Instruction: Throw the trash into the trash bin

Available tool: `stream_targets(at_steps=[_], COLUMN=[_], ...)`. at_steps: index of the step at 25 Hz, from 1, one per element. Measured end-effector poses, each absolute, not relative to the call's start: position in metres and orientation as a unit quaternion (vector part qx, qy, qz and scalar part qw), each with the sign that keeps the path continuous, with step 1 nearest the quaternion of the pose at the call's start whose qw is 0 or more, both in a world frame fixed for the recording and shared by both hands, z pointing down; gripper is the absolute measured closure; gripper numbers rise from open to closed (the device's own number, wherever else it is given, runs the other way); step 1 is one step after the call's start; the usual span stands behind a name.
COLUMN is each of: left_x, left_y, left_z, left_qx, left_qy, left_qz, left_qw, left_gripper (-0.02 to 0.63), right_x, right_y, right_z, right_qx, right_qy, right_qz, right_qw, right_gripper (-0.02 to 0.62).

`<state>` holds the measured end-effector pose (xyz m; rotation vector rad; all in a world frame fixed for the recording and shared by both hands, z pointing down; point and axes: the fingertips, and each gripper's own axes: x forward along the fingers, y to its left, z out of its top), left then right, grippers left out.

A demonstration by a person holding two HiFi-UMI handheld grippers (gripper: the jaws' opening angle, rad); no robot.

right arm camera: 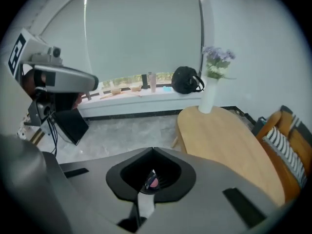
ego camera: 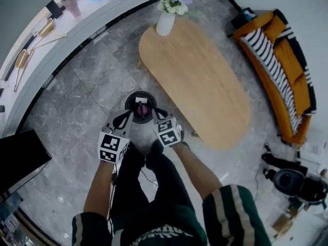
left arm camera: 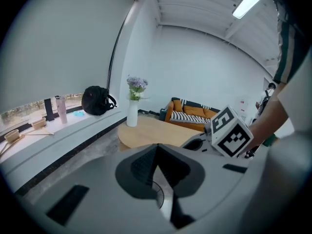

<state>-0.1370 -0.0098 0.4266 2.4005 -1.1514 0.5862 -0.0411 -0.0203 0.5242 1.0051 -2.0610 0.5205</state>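
Both your tongs are pressed together with nothing between them. The left tongs [ego camera: 128,114] and the right tongs [ego camera: 154,113] hang just over the trash bin [ego camera: 134,95] at the middle of the frame. The trash [ego camera: 142,107], a pink and white scrap, appears to lie inside it already. The likeliest slip from here is knocking the bin: it stands on the floor right at your feet, so a low swing of either tool or a step forward could tip it and spill what went in. Just right of the bin runs the long edge of the wooden tabletop [ego camera: 205,86], with a vase [ego camera: 165,23] at its far end, upper middle. The open floor [ego camera: 77,96] at left offers the most room.
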Motion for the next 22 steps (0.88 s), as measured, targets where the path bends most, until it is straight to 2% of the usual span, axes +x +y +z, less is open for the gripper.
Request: stream_targets(at_steps=[8, 13, 19, 22], left_x=[-0.105, -0.064, 0.011, 0.038], left_y=[0.025, 0.015, 0.012, 0.021], left_z=[0.323, 0.249, 0.173, 0.149], left_qx=[0.868, 0.887, 0.922, 0.932], left_qy=[-0.399, -0.389, -0.338, -0.321], left_qz=[0.206, 0.175, 0.154, 0.142], left_qw=[0.213, 0.177, 0.105, 0.092], left_gripper=[0.604, 0.604, 0.604, 0.604], right_x=[0.026, 0.064, 0.150, 0.178], right_y=[0.021, 0.010, 0.013, 0.033], right_z=[0.387, 0.284, 0.172, 0.135], right_qx=[0.484, 0.534, 0.631, 0.650], right_qy=[-0.779, -0.784, -0.749, -0.743], right_qz=[0.248, 0.198, 0.142, 0.096], right_qw=[0.312, 0.247, 0.145, 0.128], right_gripper=[0.594, 0.594, 0.594, 0.594])
